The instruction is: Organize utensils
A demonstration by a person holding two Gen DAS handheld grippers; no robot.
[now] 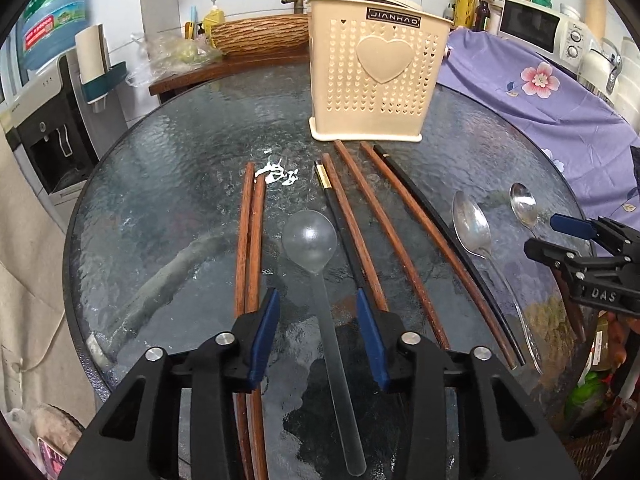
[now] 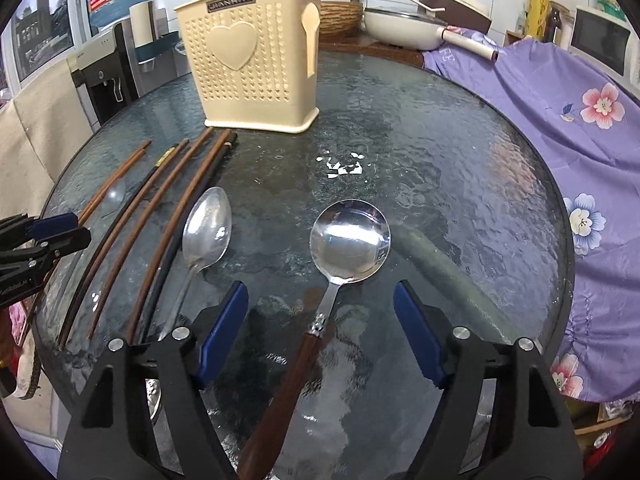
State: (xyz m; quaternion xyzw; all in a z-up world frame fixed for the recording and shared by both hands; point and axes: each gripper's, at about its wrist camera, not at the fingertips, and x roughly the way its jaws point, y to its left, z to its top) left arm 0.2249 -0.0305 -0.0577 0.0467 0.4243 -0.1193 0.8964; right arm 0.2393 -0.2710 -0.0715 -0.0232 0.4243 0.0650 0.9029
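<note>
Left gripper [image 1: 318, 340] straddles the clear spoon [image 1: 320, 272], pads apart from it; right gripper [image 2: 320, 334] gapes around the ladle [image 2: 344, 246] — its wooden handle shows only there.

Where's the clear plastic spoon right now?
In the left wrist view, the clear plastic spoon lies flat on the glass table, its handle between the left hand-held gripper fingers, flanked by brown chopsticks and a black chopstick.

We see a round table of rippled, glossy dark glass [image 1: 168, 184], reddish-brown matt wooden chopsticks [image 1: 250, 240], a clear frosted plastic spoon [image 1: 310, 240], a shiny polished metal spoon with a brown wooden handle [image 2: 350, 236], and a cream perforated matt plastic holder [image 1: 372, 76].
</note>
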